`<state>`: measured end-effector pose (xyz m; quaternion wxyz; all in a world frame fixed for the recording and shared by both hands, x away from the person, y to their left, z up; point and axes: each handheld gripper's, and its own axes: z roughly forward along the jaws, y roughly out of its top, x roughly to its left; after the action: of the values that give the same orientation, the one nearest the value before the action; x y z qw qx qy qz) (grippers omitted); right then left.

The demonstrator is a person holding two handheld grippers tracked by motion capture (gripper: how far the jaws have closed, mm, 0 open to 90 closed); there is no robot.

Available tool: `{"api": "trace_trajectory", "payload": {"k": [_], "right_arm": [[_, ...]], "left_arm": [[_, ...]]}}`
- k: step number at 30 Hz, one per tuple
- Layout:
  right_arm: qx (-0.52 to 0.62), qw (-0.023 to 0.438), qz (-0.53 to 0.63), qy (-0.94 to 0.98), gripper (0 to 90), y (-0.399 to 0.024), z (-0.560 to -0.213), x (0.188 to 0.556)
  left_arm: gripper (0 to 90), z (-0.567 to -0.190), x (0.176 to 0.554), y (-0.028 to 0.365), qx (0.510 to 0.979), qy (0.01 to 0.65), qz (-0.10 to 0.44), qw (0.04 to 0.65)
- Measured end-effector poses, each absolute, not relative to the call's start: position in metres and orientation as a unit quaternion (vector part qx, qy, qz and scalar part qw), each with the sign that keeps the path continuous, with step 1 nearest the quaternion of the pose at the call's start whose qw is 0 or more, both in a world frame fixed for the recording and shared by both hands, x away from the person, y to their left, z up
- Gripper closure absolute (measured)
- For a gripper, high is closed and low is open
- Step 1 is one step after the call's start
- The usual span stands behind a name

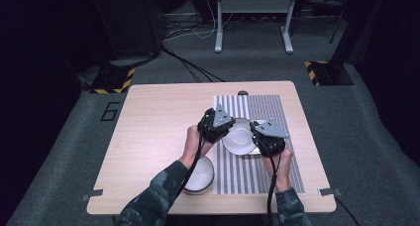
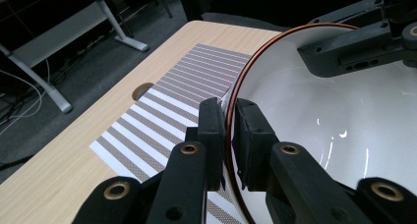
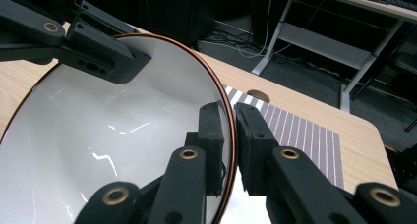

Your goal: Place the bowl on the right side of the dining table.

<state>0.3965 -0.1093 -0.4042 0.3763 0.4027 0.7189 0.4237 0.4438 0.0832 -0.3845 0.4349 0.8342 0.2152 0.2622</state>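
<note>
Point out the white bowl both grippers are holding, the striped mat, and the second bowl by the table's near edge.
white bowl point(image 1: 237, 137), high view, inner bottom.
striped mat point(image 1: 265, 107), high view, bare far part.
second bowl point(image 1: 200, 174), high view, inner surface.

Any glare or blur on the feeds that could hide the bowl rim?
High view: dim surroundings, slightly soft, bowl readable. Left gripper view: sharp, small glints inside the bowl, copper rim clear. Right gripper view: streaky highlights on the white inside, rim crisp between the tongs.

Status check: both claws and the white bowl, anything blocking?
Left claw and right claw both shut on opposite rims of the white bowl. Bowl over the striped mat. Second bowl near the table edge, out of the way.
</note>
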Motion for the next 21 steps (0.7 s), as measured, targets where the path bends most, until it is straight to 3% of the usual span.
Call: {"api": "trace_trajectory", "payload": {"k": [21], "right_arm": [[0.425,0.368,0.411,0.717,81.6,-0.12,-0.413,0.417]], "left_arm": [[81.6,-0.392,0.471,0.066,0.848,0.216,0.244,0.417]]}}
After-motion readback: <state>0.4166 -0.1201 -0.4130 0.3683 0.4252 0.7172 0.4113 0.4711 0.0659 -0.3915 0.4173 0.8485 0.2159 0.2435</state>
